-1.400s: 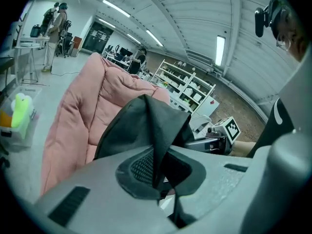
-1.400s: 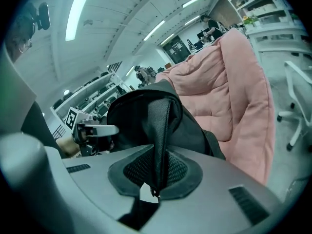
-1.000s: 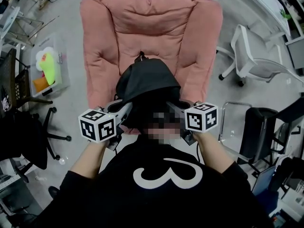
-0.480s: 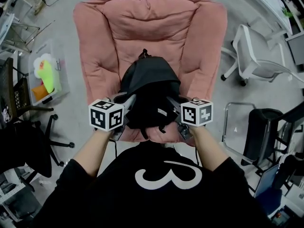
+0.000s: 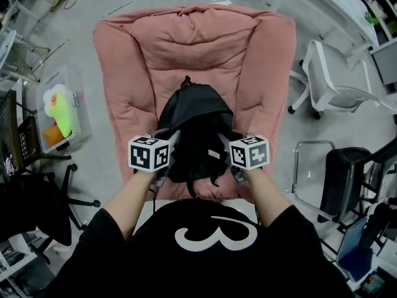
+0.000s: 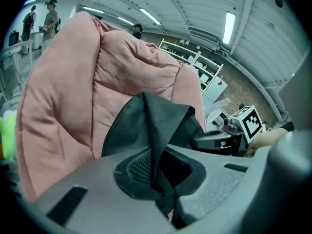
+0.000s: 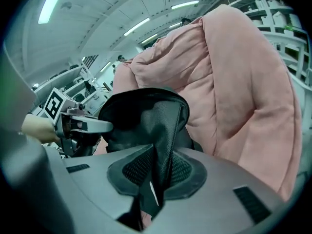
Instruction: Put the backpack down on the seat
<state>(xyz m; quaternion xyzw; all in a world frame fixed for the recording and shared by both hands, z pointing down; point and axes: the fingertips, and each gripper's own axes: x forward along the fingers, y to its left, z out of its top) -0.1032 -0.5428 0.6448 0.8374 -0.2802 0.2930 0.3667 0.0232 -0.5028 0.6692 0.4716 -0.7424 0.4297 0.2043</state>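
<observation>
A black backpack (image 5: 195,120) rests upright on the seat of a pink padded armchair (image 5: 198,42), its top handle toward the backrest. My left gripper (image 5: 169,143) is at its left side, shut on a fold of black strap (image 6: 153,145). My right gripper (image 5: 224,143) is at its right side. Its pads pinch another black strap (image 7: 163,145) and its jaws are starting to ease open with the strap still between them. Each gripper view shows the bag (image 7: 141,113) against the pink cushion and the other gripper beyond it.
A white office chair (image 5: 329,82) stands right of the armchair and a black chair (image 5: 344,172) nearer on the right. A clear bin of colourful toys (image 5: 59,101) sits on the floor at left, beside a black swivel chair (image 5: 31,191). People stand far off.
Both grippers have carried the backpack forward and down onto the seat cushion. The two grippers have come closer together at the bag's near end.
</observation>
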